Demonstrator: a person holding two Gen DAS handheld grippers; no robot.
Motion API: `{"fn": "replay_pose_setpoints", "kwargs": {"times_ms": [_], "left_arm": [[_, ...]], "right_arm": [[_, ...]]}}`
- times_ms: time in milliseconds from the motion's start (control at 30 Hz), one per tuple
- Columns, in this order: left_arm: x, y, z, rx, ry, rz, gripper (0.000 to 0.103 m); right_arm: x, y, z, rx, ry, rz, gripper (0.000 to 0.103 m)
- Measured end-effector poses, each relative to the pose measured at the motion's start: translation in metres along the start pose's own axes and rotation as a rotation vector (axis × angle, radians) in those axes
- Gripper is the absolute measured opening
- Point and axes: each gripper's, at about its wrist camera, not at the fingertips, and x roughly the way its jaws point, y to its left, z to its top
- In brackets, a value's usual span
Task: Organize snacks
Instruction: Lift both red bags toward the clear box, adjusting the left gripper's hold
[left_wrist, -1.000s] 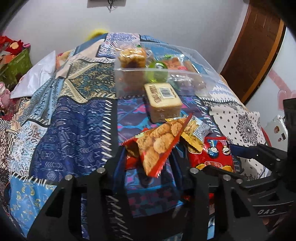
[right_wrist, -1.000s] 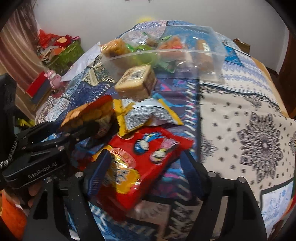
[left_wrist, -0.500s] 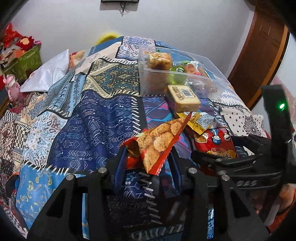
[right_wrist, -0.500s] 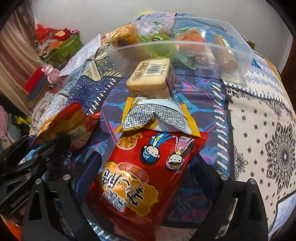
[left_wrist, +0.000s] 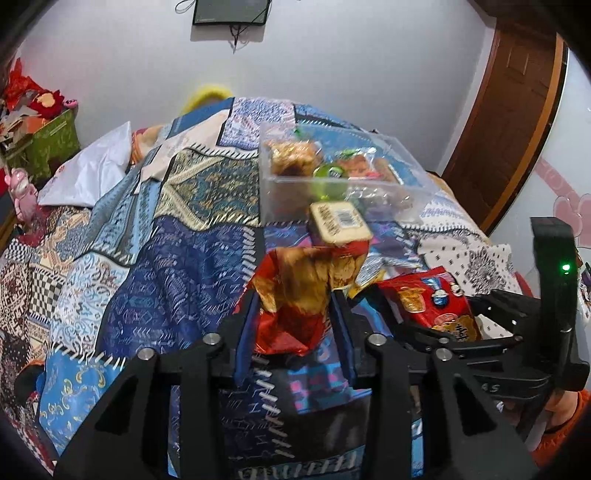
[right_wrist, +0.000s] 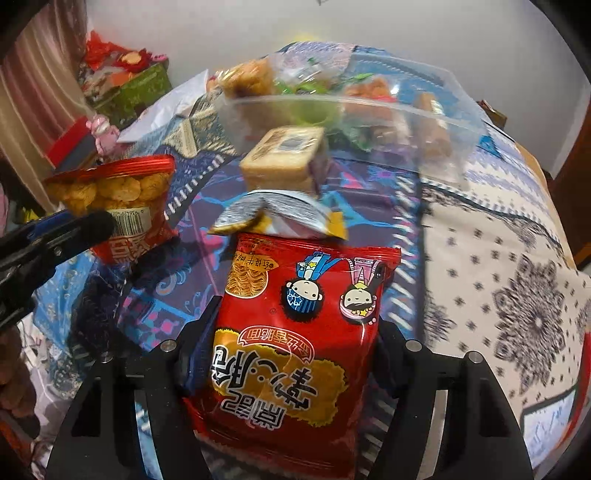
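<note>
Since the earlier frames the left gripper (left_wrist: 295, 321) has pinched tight on the red bag of round crackers (left_wrist: 295, 295) and raised it off the quilt (left_wrist: 177, 288); the bag, lying flat a second ago, now stands crumpled between the blue pads. From the right wrist view the same bag (right_wrist: 118, 206) hangs at left, clear of the bedding, barcode facing out.

Right gripper (right_wrist: 288, 354): jaws closing, with the red noodle-snack bag (right_wrist: 295, 332) between them. Both pads sit at the bag's edges; whether they press on it I cannot tell. The bag's printing reads upside down from this side, two cartoon heads near its far end.

Just beyond the noodle-snack bag lies a silver and yellow packet (right_wrist: 273, 218), its near edge touching the red bag's far edge. Behind that sits a wrapped square cake (right_wrist: 284, 158) with a barcode label on top, close against the front wall of the clear plastic bin (right_wrist: 424, 122). The bin rests on the quilt and holds several snacks: a brown block at left, a green item in the middle, orange pieces at right.

A person's hand in an orange sleeve (left_wrist: 565, 406) grips the right tool.
</note>
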Motion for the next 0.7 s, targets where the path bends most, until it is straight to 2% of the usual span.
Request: {"fn": "replay_pose_setpoints", "kwargs": {"times_ms": [33, 67, 233, 300, 367, 433, 567, 700], "left_arm": [[-0.001, -0.003, 0.004, 0.0, -0.002, -0.015, 0.013], [-0.001, -0.004, 0.006, -0.005, 0.002, -0.021, 0.009], [-0.002, -0.012, 0.019, 0.019, -0.005, -0.035, 0.006], [0.0, -0.013, 0.02, 0.026, 0.0, -0.019, 0.012], [0.007, -0.013, 0.022, 0.041, 0.016, 0.014, 0.041], [0.014, -0.011, 0.022, 0.041, 0.02, 0.028, 0.054], [0.032, -0.009, 0.027, 0.058, 0.047, 0.027, 0.067], [0.057, -0.006, 0.033, 0.083, 0.089, 0.03, 0.072]], "right_arm": [[-0.004, -0.004, 0.001, 0.009, -0.011, -0.001, 0.066], [-0.011, -0.009, 0.002, 0.02, -0.027, 0.002, 0.066], [-0.033, -0.026, 0.015, 0.053, -0.107, -0.006, 0.067], [-0.039, -0.031, 0.017, 0.066, -0.13, -0.005, 0.067], [-0.042, -0.035, 0.021, 0.08, -0.144, -0.003, 0.067], [-0.04, -0.035, 0.024, 0.088, -0.152, -0.004, 0.067], [-0.036, -0.043, 0.026, 0.114, -0.151, 0.0, 0.067], [-0.031, -0.052, 0.025, 0.15, -0.132, 0.019, 0.067]]}}
